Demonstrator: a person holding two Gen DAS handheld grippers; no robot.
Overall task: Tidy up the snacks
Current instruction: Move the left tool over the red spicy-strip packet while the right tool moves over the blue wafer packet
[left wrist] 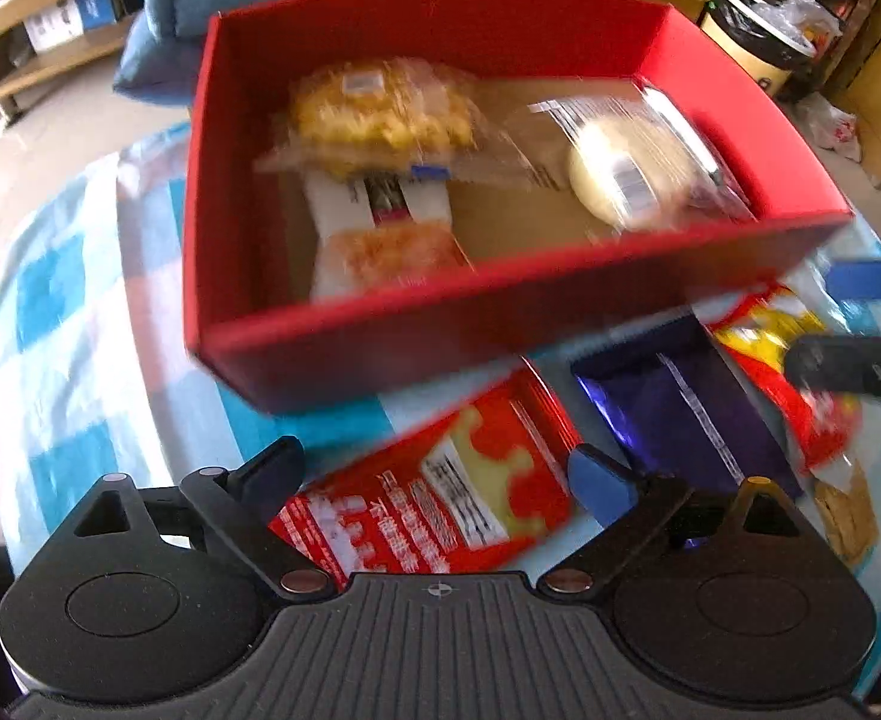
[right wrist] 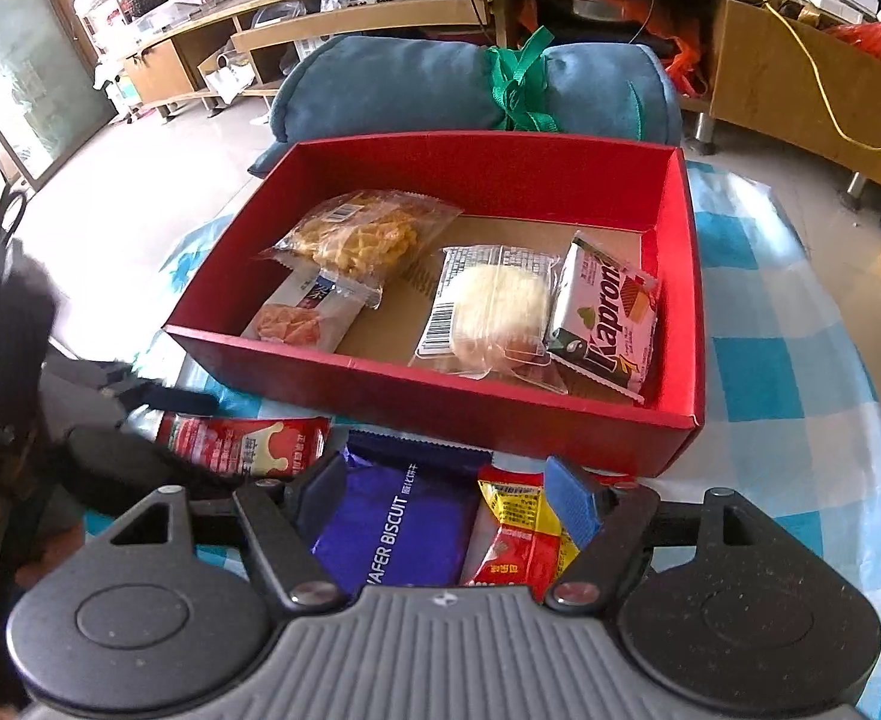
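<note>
Red box (right wrist: 488, 420) on checked cloth (right wrist: 758, 372), already holding four packets; three more lying loose just in front. Right gripper (right wrist: 440, 498) spread wide, empty, straddling purple wafer (right wrist: 392, 534) and yellow-red packet (right wrist: 518, 540): risk of pinching both together. Left gripper (left wrist: 440, 474) likewise released over red packet (left wrist: 440, 510); slick foil likely to skid toward the box wall.

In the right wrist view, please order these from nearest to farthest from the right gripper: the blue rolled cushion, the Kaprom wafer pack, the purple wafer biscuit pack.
1. The purple wafer biscuit pack lies on the table between the open jaws of the right gripper.
2. The Kaprom wafer pack is inside the red box, at its right end.
3. The blue rolled cushion is behind the box.
</note>
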